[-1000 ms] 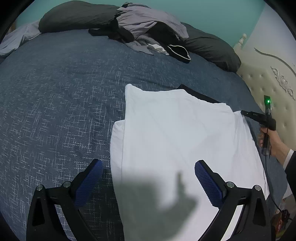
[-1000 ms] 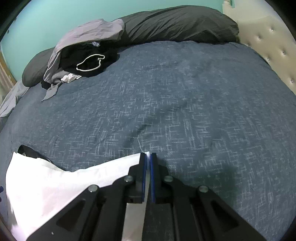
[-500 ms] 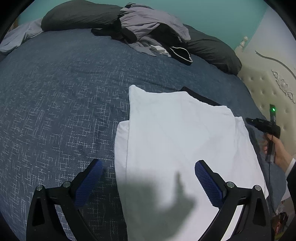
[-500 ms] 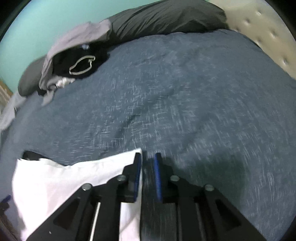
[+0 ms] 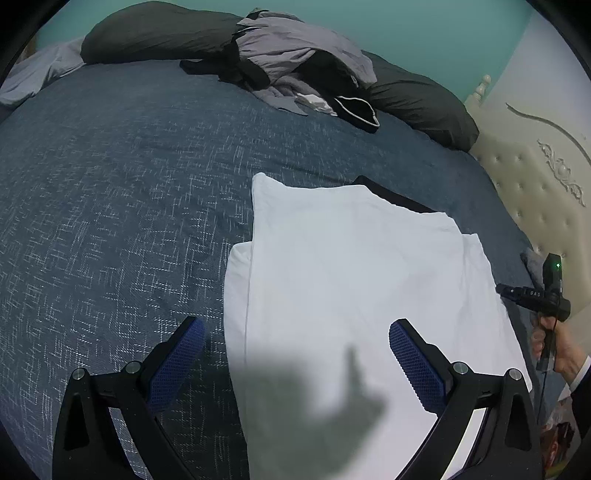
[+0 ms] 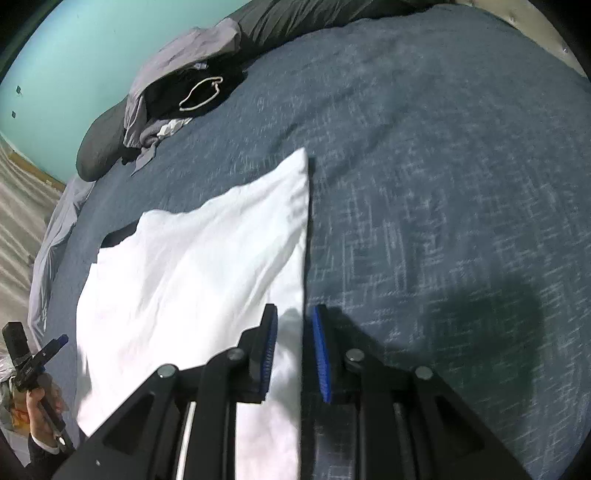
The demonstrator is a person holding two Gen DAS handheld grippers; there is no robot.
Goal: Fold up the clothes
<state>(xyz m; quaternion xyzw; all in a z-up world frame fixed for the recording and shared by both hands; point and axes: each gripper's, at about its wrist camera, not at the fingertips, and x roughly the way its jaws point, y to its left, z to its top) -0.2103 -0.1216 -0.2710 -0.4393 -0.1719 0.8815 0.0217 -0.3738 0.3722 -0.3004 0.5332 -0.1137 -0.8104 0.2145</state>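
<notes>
Claws first: we see the right claw (image 6: 293,350) narrowly parted and closing, over the white garment's (image 6: 192,266) edge without pinching it. Our left claw (image 5: 295,363) gapes wide above that garment, which lies flat on the blue bed (image 5: 110,184), clothes pile (image 5: 295,70) beyond.

White shirt (image 5: 354,280), blue white-flecked bedspread (image 5: 122,192), grey pillows (image 5: 155,33), teal wall (image 5: 424,33)

Bed (image 5: 110,192) wide open left of white shirt (image 5: 351,277) & beyond it, up to clothes pile (image 5: 295,66) on pillows (image 5: 417,107). Headboard (image 5: 535,192) blocks past shirt's right side; bedspread right of shirt edge in right wrist view also bare.
</notes>
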